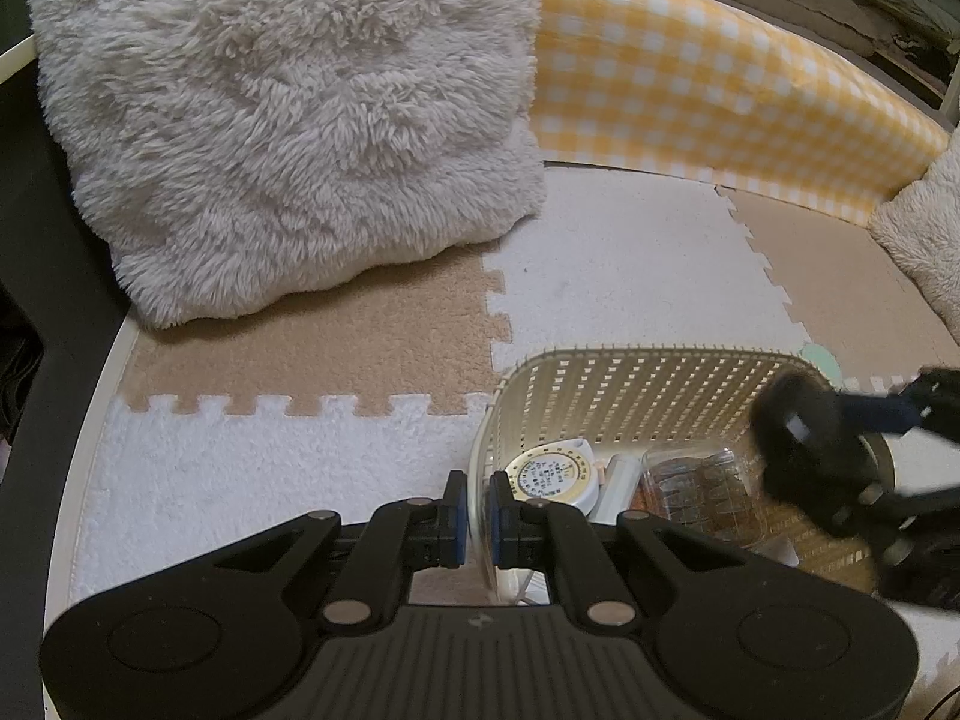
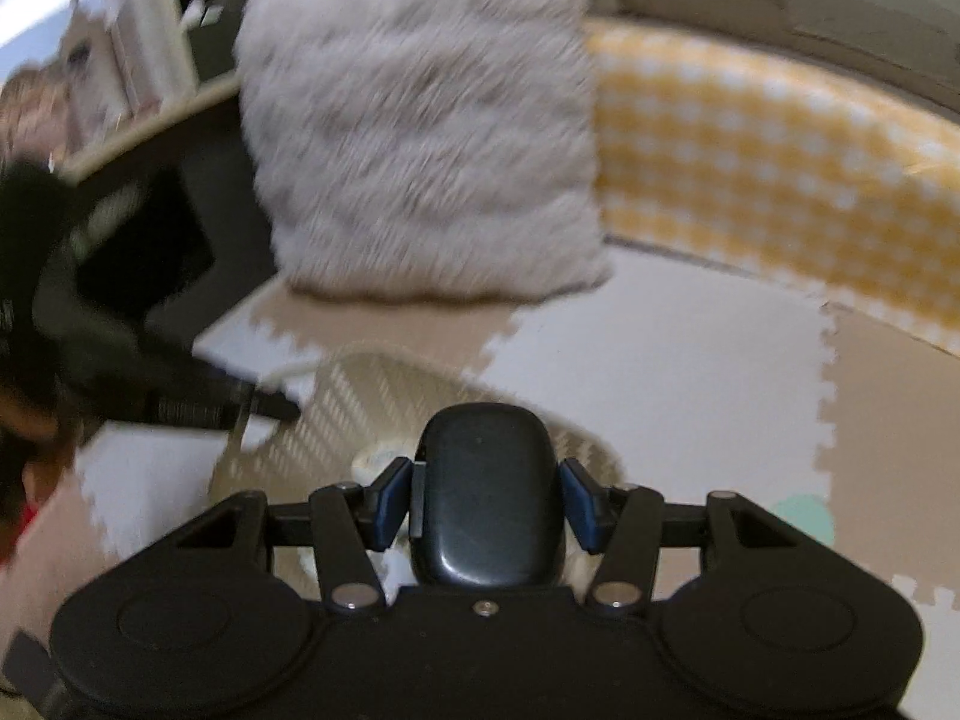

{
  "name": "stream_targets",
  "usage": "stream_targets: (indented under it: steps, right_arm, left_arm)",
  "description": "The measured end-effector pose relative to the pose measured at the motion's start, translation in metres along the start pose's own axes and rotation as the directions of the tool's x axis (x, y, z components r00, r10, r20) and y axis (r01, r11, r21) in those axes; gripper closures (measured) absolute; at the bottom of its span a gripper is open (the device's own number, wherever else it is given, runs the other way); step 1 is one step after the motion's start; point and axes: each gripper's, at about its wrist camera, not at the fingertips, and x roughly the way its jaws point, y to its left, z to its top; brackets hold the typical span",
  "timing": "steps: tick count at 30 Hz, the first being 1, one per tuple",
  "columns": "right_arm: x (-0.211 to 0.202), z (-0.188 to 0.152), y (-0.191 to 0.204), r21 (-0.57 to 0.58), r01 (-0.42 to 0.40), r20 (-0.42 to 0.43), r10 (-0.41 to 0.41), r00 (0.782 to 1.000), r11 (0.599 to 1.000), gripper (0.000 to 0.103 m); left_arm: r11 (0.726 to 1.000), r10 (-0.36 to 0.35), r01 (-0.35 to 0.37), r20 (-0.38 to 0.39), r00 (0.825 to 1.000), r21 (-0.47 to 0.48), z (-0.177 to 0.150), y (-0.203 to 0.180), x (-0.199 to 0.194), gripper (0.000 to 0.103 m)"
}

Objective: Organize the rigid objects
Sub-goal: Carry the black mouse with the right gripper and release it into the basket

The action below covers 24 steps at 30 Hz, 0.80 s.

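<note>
The smooth dark rounded plastic case [image 2: 487, 498] sits clamped between the blue pads of the right hand-held gripper [image 2: 487, 501], held above the beige perforated plastic basket [image 1: 630, 387]. The left hand-held gripper [image 1: 475, 516] pinches the basket's near wall, its jaws nearly closed, steadying it. A good release would likely be low, over bare basket floor, clear of the round white tape measure [image 1: 555, 474] and the clear ribbed box [image 1: 696, 486]. Fuzzy puzzle floor mats [image 1: 600, 252] and a shaggy cream cushion [image 1: 288, 120] lie around.
</note>
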Motion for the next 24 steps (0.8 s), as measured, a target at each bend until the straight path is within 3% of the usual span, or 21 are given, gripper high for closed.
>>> stream_targets:
  steps: [17,24]
  right_arm:
    - [0.036,-0.002,0.018,-0.119,0.079,-0.097,-0.091,0.991,0.99,0.048]
    - [0.034,-0.002,0.016,-0.102,0.065,-0.094,-0.075,0.993,0.993,0.046]
  left_arm:
    - [1.0,0.001,-0.001,0.0,1.0,0.004,-0.001,0.001,0.0,0.095]
    - [1.0,0.001,-0.001,0.0,1.0,0.004,-0.001,0.0,0.0,0.095]
